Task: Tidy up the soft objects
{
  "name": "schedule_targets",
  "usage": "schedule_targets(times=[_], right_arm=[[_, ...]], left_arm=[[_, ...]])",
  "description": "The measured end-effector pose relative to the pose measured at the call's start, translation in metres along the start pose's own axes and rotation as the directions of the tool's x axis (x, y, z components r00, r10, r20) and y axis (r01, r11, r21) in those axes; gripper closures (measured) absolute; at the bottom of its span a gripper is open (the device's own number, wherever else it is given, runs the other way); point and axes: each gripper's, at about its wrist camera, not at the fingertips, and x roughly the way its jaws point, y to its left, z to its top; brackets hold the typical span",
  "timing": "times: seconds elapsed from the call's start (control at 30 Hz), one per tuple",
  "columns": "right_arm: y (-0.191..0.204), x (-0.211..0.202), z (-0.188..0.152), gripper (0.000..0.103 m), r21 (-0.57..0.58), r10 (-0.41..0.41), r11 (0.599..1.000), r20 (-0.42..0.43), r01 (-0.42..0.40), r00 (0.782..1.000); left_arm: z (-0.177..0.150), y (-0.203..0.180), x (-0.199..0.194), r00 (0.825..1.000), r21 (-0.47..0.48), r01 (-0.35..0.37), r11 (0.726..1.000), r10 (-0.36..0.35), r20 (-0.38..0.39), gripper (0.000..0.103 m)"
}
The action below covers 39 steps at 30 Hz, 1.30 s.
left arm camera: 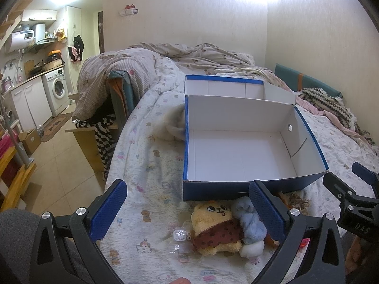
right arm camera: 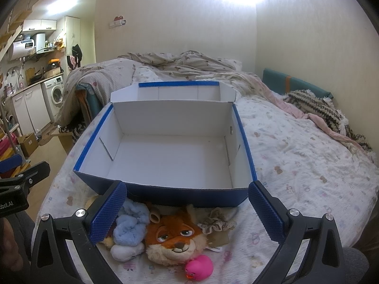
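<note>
my left tool (left arm camera: pixel 187 203) hangs spread wide with nothing between its blue pads, just in front of the blue shoe box (left arm camera: pixel 248 142). my right tool (right arm camera: pixel 187 201) is spread wide too, empty, at the box's near wall.

the box sits on the bed (left arm camera: pixel 142 156) with its lid flipped back behind it; the white inside holds nothing. all the soft things lie on the printed quilt in front of the box's near wall. closest to that wall's left half is a yellow plush bear (left arm camera: pixel 214 227) in a brown spotted scarf, and touching it on the right a blue and white fuzzy sock bundle (left arm camera: pixel 250 227). a small clear plastic piece (left arm camera: pixel 180 235) lies just left of the bear. from the right wrist view, a fox plush head (right arm camera: pixel 175 236) lies in front of the box's middle, the blue bundle touching it on the left, a beige ruffled scrunchie (right arm camera: pixel 216 222) just right of it, and a pink rubber duck (right arm camera: pixel 199 266) on the side of the fox away from the box. a white fluffy thing (left arm camera: pixel 171 126) rests against the box's left wall.
</note>
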Motion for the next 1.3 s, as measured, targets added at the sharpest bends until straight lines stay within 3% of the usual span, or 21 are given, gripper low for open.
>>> schedule_targets(times=[0.5,0.73,0.9,1.1,1.3], right_arm=[[-0.008,0.0,0.003,0.0,0.03,0.01,1.0,0.002,-0.01,1.0],[-0.022,-0.009,0.022,0.0,0.058,0.048,0.997,0.016,-0.049,0.999],[-0.037,-0.001,0.039,0.0,0.09,0.092,0.992,-0.022,-0.09,0.996],[-0.051,0.029,0.045,0.0,0.14,0.139,0.983,-0.125,-0.121,0.982],[-0.057,0.053,0.033,0.0,0.174,0.129,0.98,-0.189,-0.096,0.974]], left_arm=[[0.003,0.005,-0.002,1.0,-0.007,-0.001,1.0,0.001,0.002,0.0],[0.019,0.018,-0.002,1.0,-0.071,0.021,0.997,-0.022,-0.016,0.0],[0.035,0.029,0.003,0.999,-0.091,0.015,0.996,-0.018,-0.03,0.0],[0.051,0.03,0.029,0.992,-0.052,-0.042,0.998,0.035,-0.12,0.0],[0.053,0.033,0.074,0.964,-0.019,-0.099,0.995,0.091,-0.249,0.0]])
